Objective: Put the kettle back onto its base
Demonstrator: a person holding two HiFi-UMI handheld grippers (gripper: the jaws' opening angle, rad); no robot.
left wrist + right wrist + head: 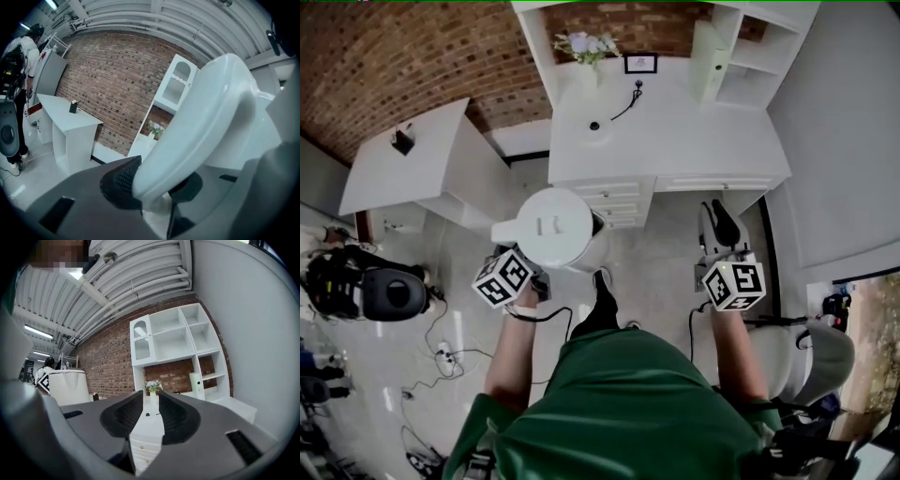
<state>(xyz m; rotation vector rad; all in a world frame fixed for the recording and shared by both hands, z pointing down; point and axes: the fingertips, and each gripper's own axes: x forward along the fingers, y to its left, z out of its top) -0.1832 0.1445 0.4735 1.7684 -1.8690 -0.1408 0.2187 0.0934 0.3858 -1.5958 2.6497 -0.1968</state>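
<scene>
The left gripper has its jaws closed on the kettle's handle, a smooth, white, arched bar pressed between the black, dimpled pads. In the head view the kettle is a squat white cylinder, flat and round on top (the shell looks like glossy plastic). It hangs above the pale floor, in front of the drawers of the white surface, not on it.

The kettle base sits towards the back of that surface. It is a small round disc with a dark centre, and a thin black cord runs from it to the wall. It lies well apart from the kettle.

The right gripper holds nothing. Its jaws stand a narrow gap apart, their textured faces turned to each other, and only the distant surface and a vase of pale flowers show between them. Behind rises a rough red brick wall.
</scene>
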